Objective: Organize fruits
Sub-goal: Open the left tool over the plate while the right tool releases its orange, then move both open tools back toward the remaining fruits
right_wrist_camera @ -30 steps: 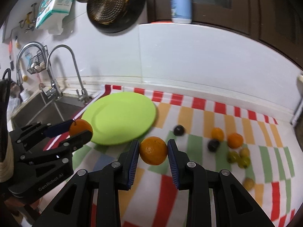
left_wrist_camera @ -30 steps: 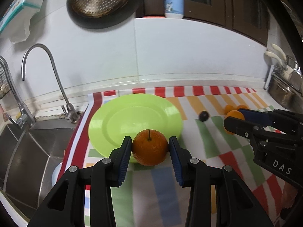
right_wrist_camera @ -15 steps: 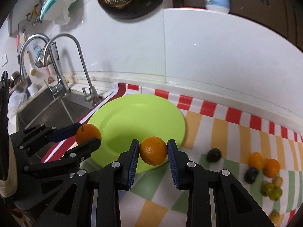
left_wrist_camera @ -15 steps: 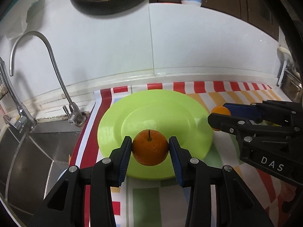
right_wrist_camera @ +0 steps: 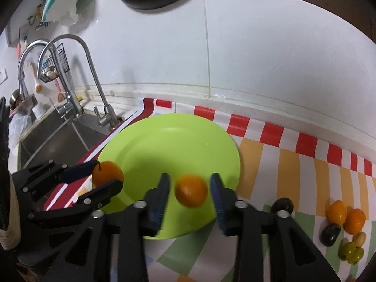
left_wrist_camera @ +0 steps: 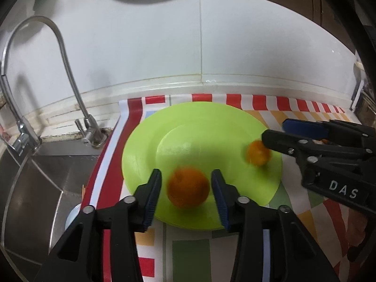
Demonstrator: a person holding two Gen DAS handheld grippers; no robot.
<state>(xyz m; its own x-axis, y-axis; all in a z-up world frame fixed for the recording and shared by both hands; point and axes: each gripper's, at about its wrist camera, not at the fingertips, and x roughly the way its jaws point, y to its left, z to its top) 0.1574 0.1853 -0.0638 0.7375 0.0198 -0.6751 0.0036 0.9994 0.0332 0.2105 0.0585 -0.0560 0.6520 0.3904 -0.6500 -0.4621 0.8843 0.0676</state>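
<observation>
While both grippers hang over the near edge of the green plate (left_wrist_camera: 204, 127), their jaws have just been opening, and each orange now sits in a gap between blue pads that no longer press on it. From the left wrist view, the left gripper (left_wrist_camera: 186, 191) stands with its jaws narrowly parted around the larger orange (left_wrist_camera: 188, 188), which is blurred and lies over the plate's near rim; daylight shows on both sides of the fruit. Whether it already rests on the plate cannot be told. At the right of that view the right gripper (left_wrist_camera: 272, 132) reaches in from the side, and the smaller orange (left_wrist_camera: 257, 152), also blurred, hangs just below its tips over the plate's right rim.

From the right wrist view, the right gripper's jaws are likewise slightly apart, the smaller orange between them and clear of both pads, over the near part of the plate. The left gripper enters low at the left, the larger orange with its short stem between its tips.

The plate lies on a striped cloth (right_wrist_camera: 293, 159) on the counter, beside a steel sink (left_wrist_camera: 35, 176) with curved taps (right_wrist_camera: 77, 75). Well to the right on the cloth lies a cluster of small fruits (right_wrist_camera: 343, 228): orange, dark and yellow-green ones.
</observation>
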